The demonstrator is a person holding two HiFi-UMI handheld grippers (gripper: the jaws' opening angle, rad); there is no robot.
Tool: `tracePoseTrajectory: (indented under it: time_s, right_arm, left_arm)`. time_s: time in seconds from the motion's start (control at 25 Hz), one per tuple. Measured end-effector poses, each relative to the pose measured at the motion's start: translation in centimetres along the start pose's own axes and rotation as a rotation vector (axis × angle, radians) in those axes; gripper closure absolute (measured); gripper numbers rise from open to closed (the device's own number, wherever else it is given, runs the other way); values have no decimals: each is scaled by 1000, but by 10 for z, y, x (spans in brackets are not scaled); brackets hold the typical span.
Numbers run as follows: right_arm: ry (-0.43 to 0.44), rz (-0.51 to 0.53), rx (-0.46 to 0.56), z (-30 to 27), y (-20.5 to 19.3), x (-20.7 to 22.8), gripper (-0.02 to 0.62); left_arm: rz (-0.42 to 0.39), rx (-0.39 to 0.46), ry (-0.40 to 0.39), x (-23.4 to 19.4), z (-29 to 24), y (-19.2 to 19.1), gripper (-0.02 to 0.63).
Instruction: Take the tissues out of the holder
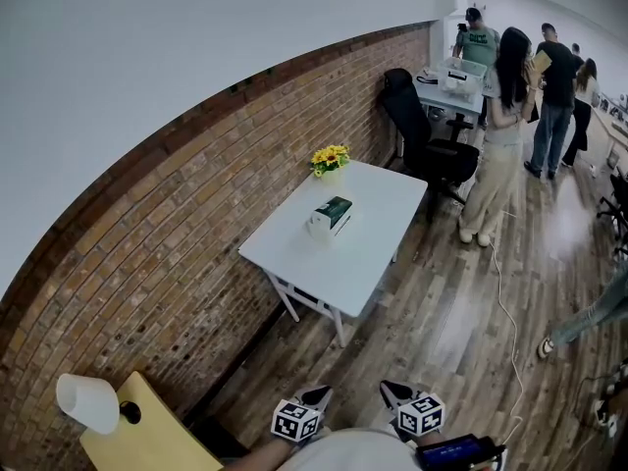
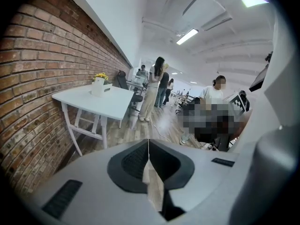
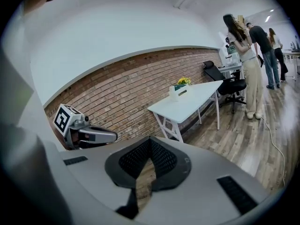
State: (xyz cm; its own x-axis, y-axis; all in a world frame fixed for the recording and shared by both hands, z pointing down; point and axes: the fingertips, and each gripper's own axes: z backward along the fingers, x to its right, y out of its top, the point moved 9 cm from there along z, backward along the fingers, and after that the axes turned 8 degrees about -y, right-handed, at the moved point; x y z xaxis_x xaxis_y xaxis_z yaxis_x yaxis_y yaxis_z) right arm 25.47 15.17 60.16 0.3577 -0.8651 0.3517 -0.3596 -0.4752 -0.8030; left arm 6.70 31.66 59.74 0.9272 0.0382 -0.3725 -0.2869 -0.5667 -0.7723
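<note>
Both the left gripper (image 1: 318, 395) and right gripper (image 1: 394, 392) are closed on nothing, with the tissue holder (image 1: 331, 214) well ahead of them on the white table (image 1: 378, 253), so arriving unopened could shove it towards the flowers (image 1: 330, 156)

Bright, even light from ceiling strip lights (image 2: 187, 35), glare on the wooden floor (image 1: 564, 232), fisheye bending, dark vignetted corners.

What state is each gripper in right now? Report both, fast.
Left gripper: jaws closed, holding nothing.
Right gripper: jaws closed, holding nothing.
</note>
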Motion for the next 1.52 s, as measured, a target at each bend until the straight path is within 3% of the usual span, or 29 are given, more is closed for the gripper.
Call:
tracePoseTrajectory:
  time_s: [0.96, 1.28, 1.52]
  right_arm:
    - [39, -45, -18, 16, -13, 29, 589]
    - [7, -47, -27, -8, -1, 31, 589]
    - [-59, -36, -33, -34, 27, 38, 589]
  left_arm:
    - [-2, -32, 53, 36, -12, -2, 594]
    - [18, -43, 20, 5, -26, 5, 592]
    - [-9, -21, -47, -40, -54, 40, 594]
